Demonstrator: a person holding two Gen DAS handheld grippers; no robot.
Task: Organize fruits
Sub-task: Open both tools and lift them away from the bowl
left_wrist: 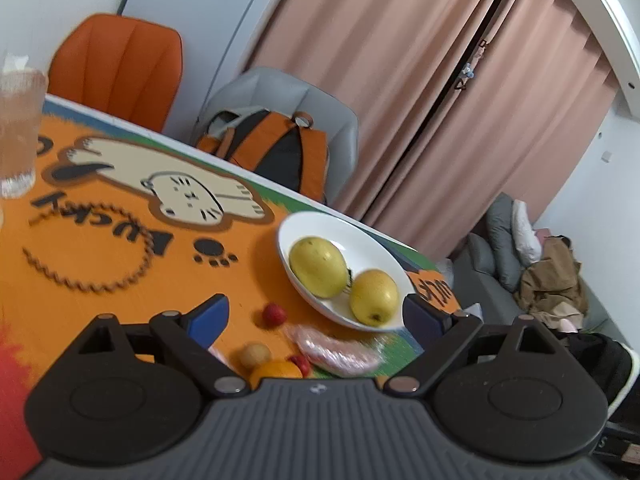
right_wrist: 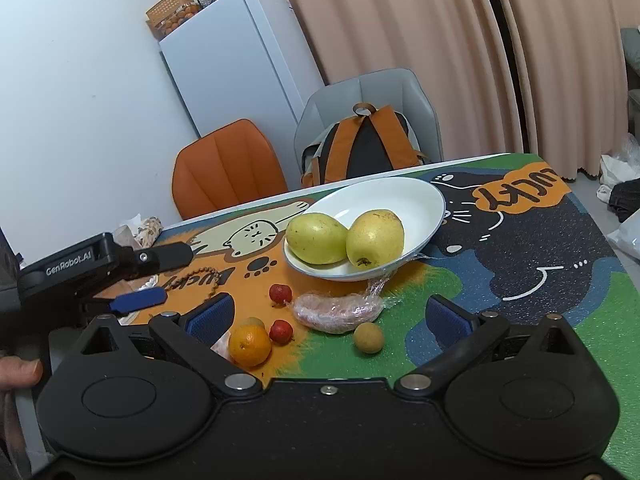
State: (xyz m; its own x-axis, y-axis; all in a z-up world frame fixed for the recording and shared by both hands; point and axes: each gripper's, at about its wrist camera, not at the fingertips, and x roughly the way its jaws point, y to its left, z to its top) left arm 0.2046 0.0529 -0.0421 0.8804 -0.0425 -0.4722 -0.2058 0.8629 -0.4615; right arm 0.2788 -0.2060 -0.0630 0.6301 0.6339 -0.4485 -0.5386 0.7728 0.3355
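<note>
A white bowl [right_wrist: 416, 200] holds two yellow pears [right_wrist: 316, 238] [right_wrist: 375, 239]; the bowl also shows in the left wrist view [left_wrist: 360, 240]. In front of it on the table lie two small red fruits [right_wrist: 280, 293] [right_wrist: 281, 331], an orange [right_wrist: 250, 345], a brown longan [right_wrist: 368, 337] and a plastic-wrapped pink item [right_wrist: 334, 312]. My right gripper [right_wrist: 328, 316] is open and empty, just above the loose fruits. My left gripper [left_wrist: 316, 318] is open and empty, to the left of them; it also shows in the right wrist view [right_wrist: 138, 300].
The table wears a colourful cat-print mat [right_wrist: 520, 264]. A clear glass [left_wrist: 18, 136] stands at its far left. An orange chair [right_wrist: 224, 168] and a grey chair with a backpack [right_wrist: 364, 148] stand behind the table. A white fridge [right_wrist: 236, 60] is against the wall.
</note>
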